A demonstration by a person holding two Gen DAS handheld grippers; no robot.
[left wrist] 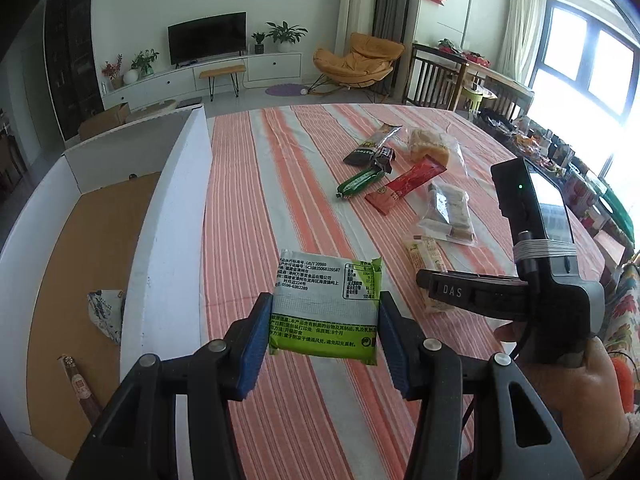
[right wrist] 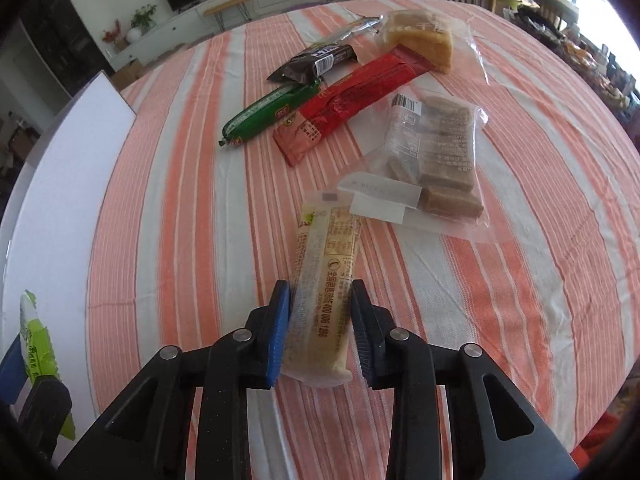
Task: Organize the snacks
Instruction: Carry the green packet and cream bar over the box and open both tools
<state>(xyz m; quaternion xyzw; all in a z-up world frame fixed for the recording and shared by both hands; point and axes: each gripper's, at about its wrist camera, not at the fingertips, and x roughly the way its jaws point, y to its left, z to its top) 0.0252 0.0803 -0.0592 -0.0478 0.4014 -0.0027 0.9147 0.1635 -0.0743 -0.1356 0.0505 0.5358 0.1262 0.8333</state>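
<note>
In the left wrist view my left gripper point(left wrist: 325, 302) is shut on a green and white snack packet point(left wrist: 320, 276), held flat above the striped tablecloth point(left wrist: 260, 184) beside the white box point(left wrist: 172, 208). In the right wrist view my right gripper point(right wrist: 320, 294) has both pads pressed on the sides of a long pale yellow snack bar point(right wrist: 326, 240); the bar's far end lies towards the clear bag of brown cubes point(right wrist: 440, 152). The green packet point(right wrist: 34, 340) shows at the lower left there. The right gripper point(left wrist: 430, 284) also shows over the yellow bar point(left wrist: 428, 256).
Loose snacks lie further out: a green sausage point(right wrist: 264, 116), a red packet point(right wrist: 352, 96), a dark brown packet point(right wrist: 316, 60), a yellow cake in a clear bag point(right wrist: 424, 36). The box holds a blue and white packet point(left wrist: 104, 312) and a brown stick point(left wrist: 82, 390). A hand point(left wrist: 568, 364) grips the right tool.
</note>
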